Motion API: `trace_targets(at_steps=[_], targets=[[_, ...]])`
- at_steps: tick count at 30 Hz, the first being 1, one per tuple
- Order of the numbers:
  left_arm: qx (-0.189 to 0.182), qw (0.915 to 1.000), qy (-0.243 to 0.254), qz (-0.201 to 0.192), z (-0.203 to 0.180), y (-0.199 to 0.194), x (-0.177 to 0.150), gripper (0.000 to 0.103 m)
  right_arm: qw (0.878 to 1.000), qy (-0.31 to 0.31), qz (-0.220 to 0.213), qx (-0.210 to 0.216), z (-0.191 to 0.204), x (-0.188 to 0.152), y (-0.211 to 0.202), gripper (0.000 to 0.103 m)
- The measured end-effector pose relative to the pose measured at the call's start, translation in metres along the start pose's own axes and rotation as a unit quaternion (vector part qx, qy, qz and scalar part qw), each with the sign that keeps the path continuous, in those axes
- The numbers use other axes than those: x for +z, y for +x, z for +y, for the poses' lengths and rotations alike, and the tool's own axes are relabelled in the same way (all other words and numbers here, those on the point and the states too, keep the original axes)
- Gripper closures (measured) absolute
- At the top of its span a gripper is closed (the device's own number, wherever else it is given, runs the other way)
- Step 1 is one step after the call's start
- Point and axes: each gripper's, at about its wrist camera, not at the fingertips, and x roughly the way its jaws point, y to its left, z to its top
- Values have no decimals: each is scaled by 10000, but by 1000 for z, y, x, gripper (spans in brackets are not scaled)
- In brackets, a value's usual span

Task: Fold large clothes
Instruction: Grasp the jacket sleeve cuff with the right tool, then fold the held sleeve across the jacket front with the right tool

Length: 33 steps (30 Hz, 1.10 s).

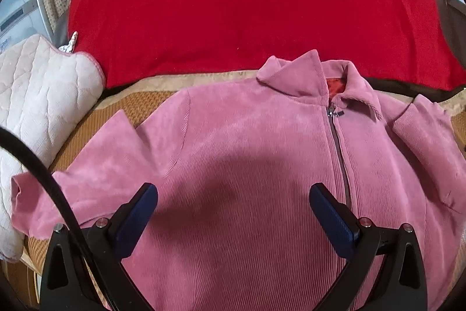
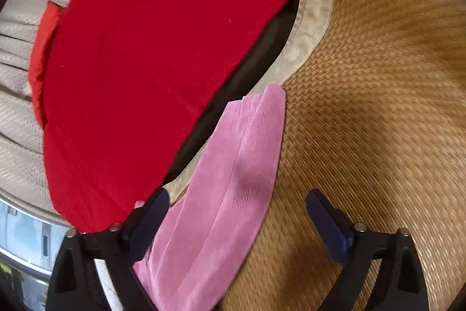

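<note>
A woven straw mat [image 2: 378, 77] with a beige border covers the surface, with a red blanket [image 1: 247, 5] along its far side and a quilted white cushion [image 1: 38, 95] at the left. A pink corduroy jacket [image 1: 247, 165] lies flat on the mat, zipped, collar pointing away. The left gripper [image 1: 233, 212] hovers spread above its chest; the right gripper [image 2: 237, 223] hangs spread over one pink sleeve [image 2: 227, 179].

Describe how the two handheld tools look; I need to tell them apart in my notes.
The left tool and right tool look alike: black angular arms, silver round screw heads, dark blue ribbed pads on the fingers. A black cable arcs past the left one only.
</note>
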Motion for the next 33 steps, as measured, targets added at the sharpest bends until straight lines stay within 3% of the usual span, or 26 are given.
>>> trace_targets(at_steps=[7, 9, 12, 15, 20, 25, 30, 33], targets=[[-96, 9998, 182, 52, -6, 8, 2, 0, 9880, -696, -201, -1367, 26, 16, 56, 40], [-126, 9997, 205, 28, -8, 6, 2, 0, 9838, -954, -243, -1501, 35, 16, 66, 70], [-132, 9996, 244, -56, -11, 3, 3, 0, 9828, -1161, -223, -1418, 44, 11, 76, 93], [-154, 9996, 191, -147, -8, -2, 5, 0, 9845, -1303, -134, -1164, 55, 5, 79, 95], [-147, 9994, -14, -326, 4, -15, 8, 0, 9861, -1655, -33, 113, 103, -32, 52, 96], [-108, 9978, -351, -553, 29, -33, 9, 0, 9727, -2048, 286, 1054, 163, -94, 15, 96], [-122, 9945, -708, -766, 61, -48, 6, 0, 9553, -2357, 796, 1597, 202, -164, 10, 96], [-229, 9930, -840, -792, 77, -52, 4, 0, 9467, -2470, 1285, 1622, 211, -215, 28, 96]])
